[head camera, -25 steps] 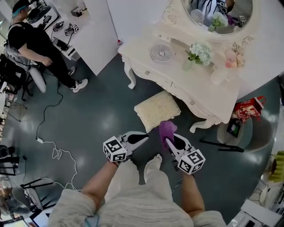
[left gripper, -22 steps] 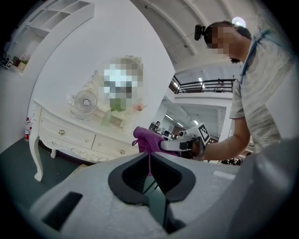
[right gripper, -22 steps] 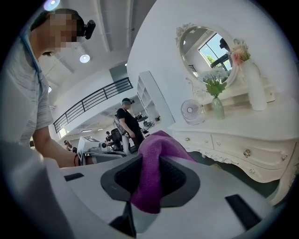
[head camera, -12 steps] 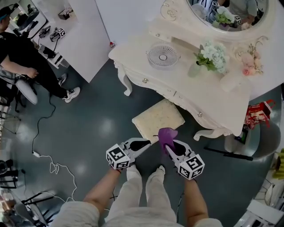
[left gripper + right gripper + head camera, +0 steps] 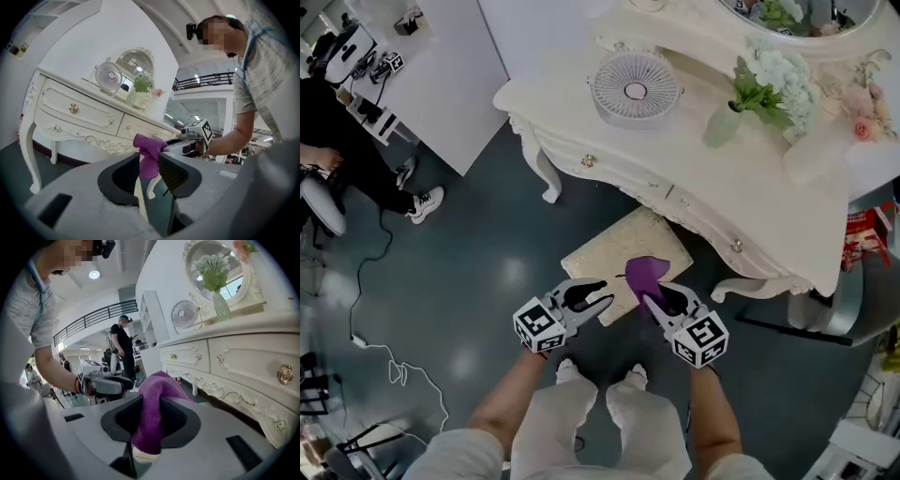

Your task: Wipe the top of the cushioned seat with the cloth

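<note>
Moved forward: left gripper (image 5: 602, 296) and right gripper (image 5: 649, 300) now at seat (image 5: 598, 259) near edge. Open floor (image 5: 478, 272) left, tabletop (image 5: 694, 155) behind. Right gripper clamps cloth (image 5: 645, 272) over seat; left gripper opening, empty.

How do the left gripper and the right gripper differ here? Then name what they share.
The left gripper is opening, empty; the right gripper is shut on the purple cloth. The left gripper angles rightward, the right gripper leftward. Both point at the cushioned seat.
</note>
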### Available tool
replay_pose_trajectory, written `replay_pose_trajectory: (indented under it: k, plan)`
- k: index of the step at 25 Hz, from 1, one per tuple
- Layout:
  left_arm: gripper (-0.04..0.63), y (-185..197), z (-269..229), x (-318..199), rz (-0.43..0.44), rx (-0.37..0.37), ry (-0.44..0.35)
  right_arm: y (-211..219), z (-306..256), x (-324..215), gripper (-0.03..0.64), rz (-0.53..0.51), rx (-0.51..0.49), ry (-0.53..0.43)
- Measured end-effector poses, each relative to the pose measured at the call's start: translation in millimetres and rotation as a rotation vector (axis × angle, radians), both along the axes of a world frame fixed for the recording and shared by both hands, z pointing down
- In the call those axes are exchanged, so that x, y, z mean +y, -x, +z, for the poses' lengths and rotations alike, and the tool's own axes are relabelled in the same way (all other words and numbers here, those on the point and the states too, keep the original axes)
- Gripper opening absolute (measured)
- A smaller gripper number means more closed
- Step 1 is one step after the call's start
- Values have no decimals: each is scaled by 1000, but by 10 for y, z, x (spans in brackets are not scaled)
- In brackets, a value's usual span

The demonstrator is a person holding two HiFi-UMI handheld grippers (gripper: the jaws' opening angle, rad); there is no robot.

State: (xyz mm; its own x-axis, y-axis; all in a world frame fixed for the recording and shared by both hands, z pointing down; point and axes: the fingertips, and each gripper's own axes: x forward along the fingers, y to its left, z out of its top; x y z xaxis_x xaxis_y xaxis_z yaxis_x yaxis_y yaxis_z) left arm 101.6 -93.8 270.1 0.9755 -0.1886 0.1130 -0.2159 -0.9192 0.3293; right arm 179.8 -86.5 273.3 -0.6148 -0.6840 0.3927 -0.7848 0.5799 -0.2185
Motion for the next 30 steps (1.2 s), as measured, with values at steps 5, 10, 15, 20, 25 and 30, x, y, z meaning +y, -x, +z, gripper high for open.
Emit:
replay_pose_trajectory:
  k: [5,10,15,20,25,30]
  plan:
    - [175,-29,504,-318,-8,-14,-74,-88,467,-317,95,-17,58,-40]
    - [280,-88,962,-517,0,-67,-129,-116,789,-496,95,-34,71,-90]
    - [434,-183,1355,-604,43,-139,-194,-118,1100,-640,95,-60,142,-140]
    - [500,-96,1687,-654,30,-147,-228,-128,1350,-689,95,-65,190,-204]
    - [511,8,1758,-664,1,-85,-290,-147,1485,-761,95,-49,234,-283]
    - [526,174,1730,-696,-65,-63,-326,-270,1533,-895,95,0,267,-283]
